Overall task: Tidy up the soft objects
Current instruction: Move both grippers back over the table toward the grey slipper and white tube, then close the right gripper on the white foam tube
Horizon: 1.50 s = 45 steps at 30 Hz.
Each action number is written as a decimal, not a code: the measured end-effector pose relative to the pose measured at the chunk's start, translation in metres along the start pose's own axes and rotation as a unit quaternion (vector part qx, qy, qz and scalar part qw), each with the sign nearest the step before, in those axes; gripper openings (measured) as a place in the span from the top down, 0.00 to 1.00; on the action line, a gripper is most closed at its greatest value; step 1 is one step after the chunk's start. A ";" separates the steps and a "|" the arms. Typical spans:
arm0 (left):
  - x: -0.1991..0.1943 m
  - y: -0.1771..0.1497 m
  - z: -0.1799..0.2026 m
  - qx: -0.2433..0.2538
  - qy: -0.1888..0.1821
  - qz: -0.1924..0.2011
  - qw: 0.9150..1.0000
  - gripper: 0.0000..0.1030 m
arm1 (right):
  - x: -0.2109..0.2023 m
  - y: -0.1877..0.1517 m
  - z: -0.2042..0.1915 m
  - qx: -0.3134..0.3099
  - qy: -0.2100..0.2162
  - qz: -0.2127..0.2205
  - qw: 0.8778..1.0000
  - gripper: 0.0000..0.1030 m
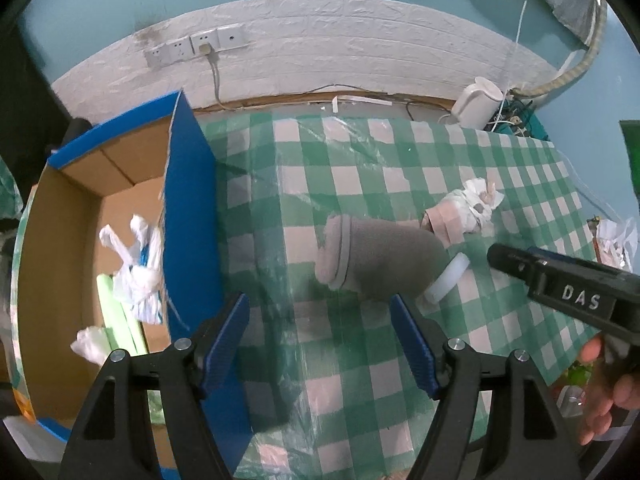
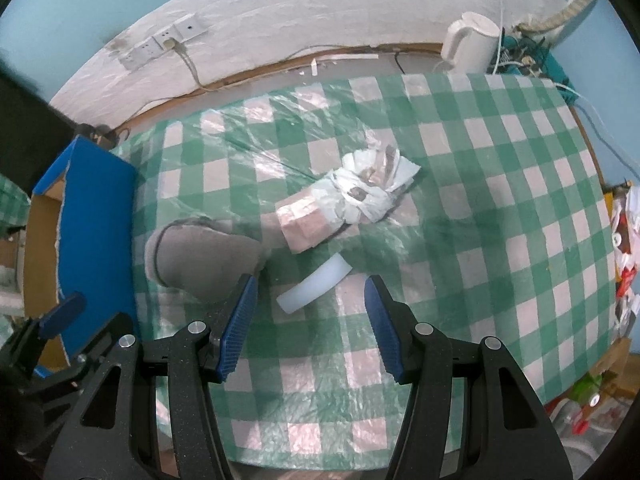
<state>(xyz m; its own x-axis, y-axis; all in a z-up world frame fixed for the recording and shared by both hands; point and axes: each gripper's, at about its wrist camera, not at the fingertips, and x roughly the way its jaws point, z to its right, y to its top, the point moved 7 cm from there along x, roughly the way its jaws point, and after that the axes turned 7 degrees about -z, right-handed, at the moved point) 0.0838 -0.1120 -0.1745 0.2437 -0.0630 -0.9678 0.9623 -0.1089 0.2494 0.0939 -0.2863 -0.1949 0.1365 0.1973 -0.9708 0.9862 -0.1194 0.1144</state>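
Observation:
A grey slipper (image 1: 376, 260) (image 2: 200, 256) lies on its side on the green checked tablecloth (image 1: 360, 184). Beside it are a white foam strip (image 1: 446, 280) (image 2: 316, 284) and a pink and white wrapped bundle (image 1: 460, 212) (image 2: 348, 204). My left gripper (image 1: 318, 304) hangs open over the cloth just in front of the slipper, with nothing between its fingers. My right gripper (image 2: 310, 284) is open above the foam strip, which shows between its fingertips; its pads are clear of it. The right gripper's body (image 1: 560, 280) shows at the right of the left wrist view.
A cardboard box with blue outer walls (image 1: 188, 200) (image 2: 96, 220) stands at the table's left edge, holding white plastic bags (image 1: 136, 268) and green foam sticks (image 1: 120, 312). A white kettle (image 2: 468, 44) and cables sit at the back right. Clutter lies past the right edge.

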 end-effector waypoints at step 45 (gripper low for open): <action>0.038 0.024 0.020 0.043 0.000 -0.029 0.999 0.27 | 0.076 -0.006 0.018 0.029 -0.021 -0.057 0.998 0.80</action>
<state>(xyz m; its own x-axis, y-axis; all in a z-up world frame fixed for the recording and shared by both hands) 0.1138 -0.1364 -0.2049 0.1881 -0.0548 -0.9806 0.9607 -0.1971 0.1953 0.0964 -0.2880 -0.2732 0.0182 0.1726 -0.9848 0.9878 -0.1557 -0.0091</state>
